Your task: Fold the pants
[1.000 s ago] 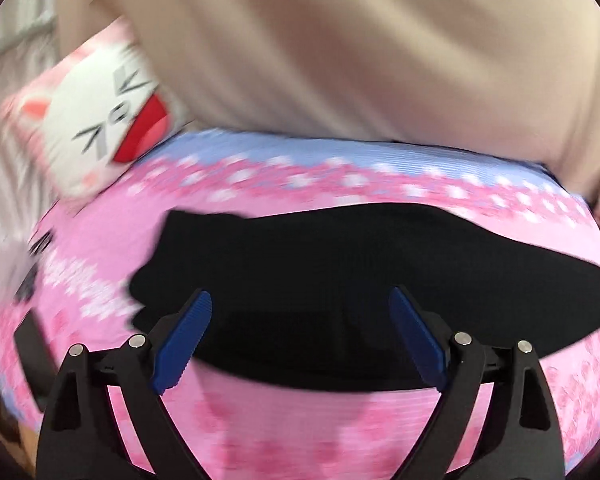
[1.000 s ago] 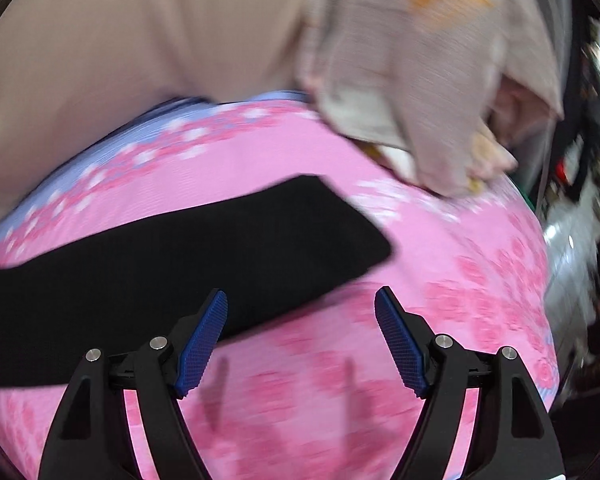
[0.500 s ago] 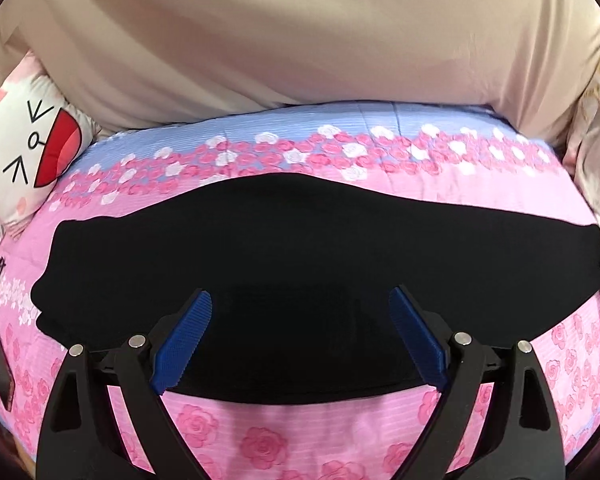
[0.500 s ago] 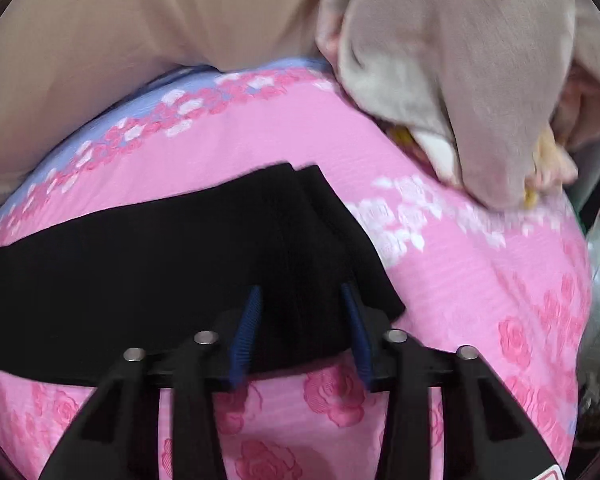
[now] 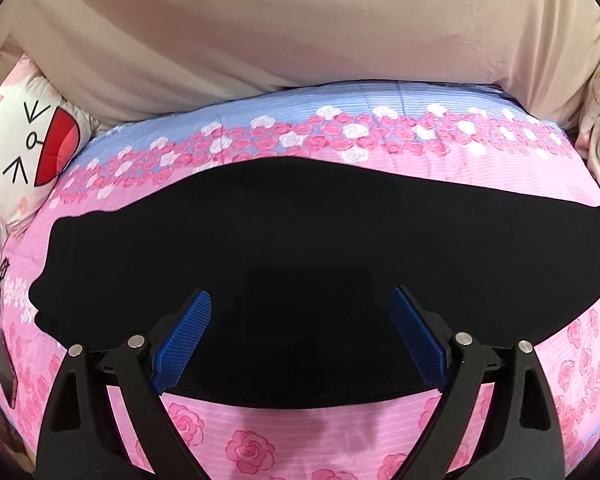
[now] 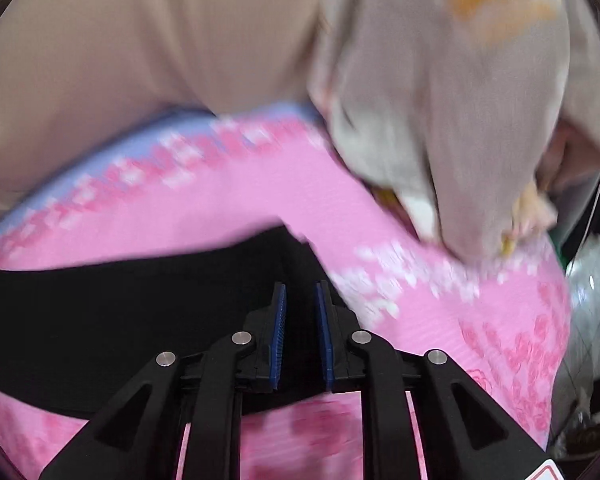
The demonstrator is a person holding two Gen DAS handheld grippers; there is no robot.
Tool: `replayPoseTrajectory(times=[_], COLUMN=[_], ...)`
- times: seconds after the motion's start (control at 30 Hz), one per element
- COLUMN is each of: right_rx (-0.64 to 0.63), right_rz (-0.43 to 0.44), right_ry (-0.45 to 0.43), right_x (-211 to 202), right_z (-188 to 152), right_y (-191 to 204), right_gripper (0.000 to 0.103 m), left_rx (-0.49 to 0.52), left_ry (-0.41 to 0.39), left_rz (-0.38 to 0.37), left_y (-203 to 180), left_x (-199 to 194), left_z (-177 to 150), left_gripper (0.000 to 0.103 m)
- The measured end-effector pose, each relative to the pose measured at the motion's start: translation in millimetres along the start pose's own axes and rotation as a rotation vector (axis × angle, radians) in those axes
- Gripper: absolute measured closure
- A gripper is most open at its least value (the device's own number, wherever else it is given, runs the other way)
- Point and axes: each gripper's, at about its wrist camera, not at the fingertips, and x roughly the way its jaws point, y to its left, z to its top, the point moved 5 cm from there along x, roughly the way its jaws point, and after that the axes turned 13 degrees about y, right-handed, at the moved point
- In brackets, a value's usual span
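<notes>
Black pants (image 5: 300, 240) lie folded lengthwise into a long band across a pink rose-print bedspread (image 5: 260, 440). My left gripper (image 5: 300, 320) is open and hovers over the middle of the band near its front edge, holding nothing. In the right wrist view the pants (image 6: 120, 312) run off to the left, and my right gripper (image 6: 300, 312) is shut on their right end, with black cloth between the blue pads (image 6: 279, 320). That view is blurred by motion.
A beige cover (image 5: 300, 40) bulges behind the bed. A white cat-face pillow (image 5: 32, 148) lies at the left. A dark phone (image 5: 5, 368) lies at the bed's left edge. A grey-beige blanket heap (image 6: 460, 120) sits at the right end, beside the pants' end.
My right gripper has moved onto the right end of the pants and closed from wide open to shut on it. My left gripper stayed open and swung to the middle of the pants.
</notes>
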Motion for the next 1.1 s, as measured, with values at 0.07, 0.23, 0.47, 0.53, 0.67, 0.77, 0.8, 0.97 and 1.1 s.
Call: replayPoseTrajectory(times=[0.07, 0.23, 0.47, 0.53, 0.67, 0.77, 0.8, 0.97, 1.1], right_rx=[-0.042, 0.006, -0.295, -0.464, -0.722, -0.858, -0.892, -0.959, -0.984], right_rz=[0.043, -0.058, 0.246, 0.366, 0.546, 0.595, 0.596, 0.54, 0.491], right_ry=[0.008, 0.163, 0.066, 0.105, 0.172, 0.22, 0.219, 0.204, 0.211], right_x=[-0.9, 36.4, -62.7, -72.9, -88.0, -95.5, -98.8, -97.3, -84.3], right_z=[-0.1, -16.6, -22.4, -49.0, -116.4, -158.4, -168.1, -177.5, -181.8], right_y=[20.7, 19.7, 207.6, 294.2, 428.6, 494.3, 510.8, 552.6, 569.0], right_gripper=[0.089, 0.09, 0.077, 0.07, 0.066, 0.062, 0.062, 0.062, 0.061], left_rx=[-0.008, -0.064, -0.222, -0.277, -0.331, -0.347, -0.349, -0.35, -0.33], left_ry=[0.006, 0.006, -0.001, 0.01, 0.022, 0.016, 0.011, -0.014, -0.018], left_rz=[-0.009, -0.001, 0.059, 0.071, 0.1, 0.112, 0.111, 0.094, 0.073], left_y=[4.2, 40.3, 145.6, 175.0, 219.3, 240.4, 245.0, 258.2, 258.7], left_x=[3.6, 2.1, -2.7, -0.6, -0.9, -4.3, -6.0, -10.0, -9.6], left_z=[-2.0, -11.2, -35.0, -44.1, -62.2, -70.8, -73.5, -78.2, -78.4], left_gripper=[0.014, 0.011, 0.007, 0.007, 0.007, 0.007, 0.007, 0.007, 0.007])
